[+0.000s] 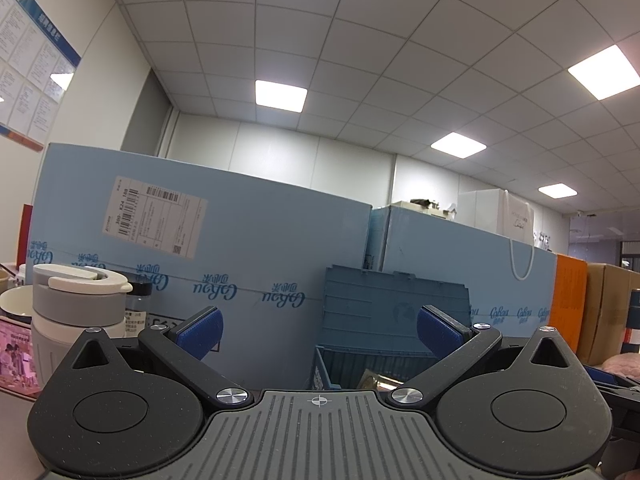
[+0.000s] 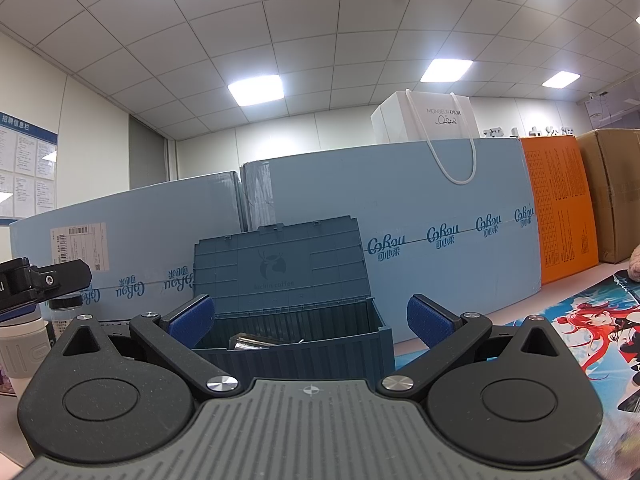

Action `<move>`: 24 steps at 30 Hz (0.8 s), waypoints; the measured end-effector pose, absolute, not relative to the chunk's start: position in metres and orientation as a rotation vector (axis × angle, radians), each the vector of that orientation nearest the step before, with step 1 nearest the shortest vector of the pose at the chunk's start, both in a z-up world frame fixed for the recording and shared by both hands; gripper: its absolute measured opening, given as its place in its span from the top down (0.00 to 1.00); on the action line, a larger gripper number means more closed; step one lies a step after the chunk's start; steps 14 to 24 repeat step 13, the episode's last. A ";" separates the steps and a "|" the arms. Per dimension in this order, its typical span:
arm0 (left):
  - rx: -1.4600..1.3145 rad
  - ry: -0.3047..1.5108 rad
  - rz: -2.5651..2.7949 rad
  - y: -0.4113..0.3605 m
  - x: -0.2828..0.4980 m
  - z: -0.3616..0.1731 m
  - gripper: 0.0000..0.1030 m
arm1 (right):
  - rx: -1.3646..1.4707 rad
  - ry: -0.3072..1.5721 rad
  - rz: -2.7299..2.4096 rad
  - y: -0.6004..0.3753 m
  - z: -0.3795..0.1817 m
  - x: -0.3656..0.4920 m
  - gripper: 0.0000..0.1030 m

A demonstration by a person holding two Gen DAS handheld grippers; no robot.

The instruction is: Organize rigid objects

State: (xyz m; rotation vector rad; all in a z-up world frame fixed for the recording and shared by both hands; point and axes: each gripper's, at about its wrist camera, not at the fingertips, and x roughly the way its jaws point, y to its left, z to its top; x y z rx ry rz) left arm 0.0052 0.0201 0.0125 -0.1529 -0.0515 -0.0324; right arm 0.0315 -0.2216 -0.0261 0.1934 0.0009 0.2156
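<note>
- Left wrist view: the left gripper point(image 1: 319, 330) has its blue-padded fingers point(image 1: 202, 332) spread wide with nothing between them.
- The cup point(image 1: 78, 320) with a grey and white lid stands at the near left, just beside the left finger, with a dark-capped jar point(image 1: 138, 300) behind it and a white bowl point(image 1: 16, 304) to its left.
- The blue box point(image 1: 394, 316) sits ahead and a little right, its lid propped open against the pale blue cartons point(image 1: 240, 240); something metallic lies inside, too little shown to name.
- Judgement: the likely step is to pick up a loose item such as the cup. Swing left, centre both pads on the cup's body below the lid, and close squarely so it does not tip into the jar.
- Right wrist view: the right gripper point(image 2: 310, 322) is likewise wide open and empty, pointed straight at the blue box point(image 2: 292, 340), which is near.
- A shiny item point(image 2: 248, 342) already rests inside, towards the left.
- The other gripper shows at the far left edge; a printed mat point(image 2: 592, 332) lies to the right.
- Judgement: keep the right fingers off the rim and the raised lid, leaving the opening free for the drop.
</note>
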 end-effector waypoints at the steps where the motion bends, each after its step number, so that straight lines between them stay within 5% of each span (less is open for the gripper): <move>1: -0.153 -0.051 -0.033 0.020 0.005 0.013 0.00 | 0.193 0.001 0.215 -0.222 -0.026 0.031 0.00; 24: -0.153 -0.048 -0.035 0.020 0.006 0.013 0.00 | 0.192 0.001 0.216 -0.222 -0.026 0.031 0.00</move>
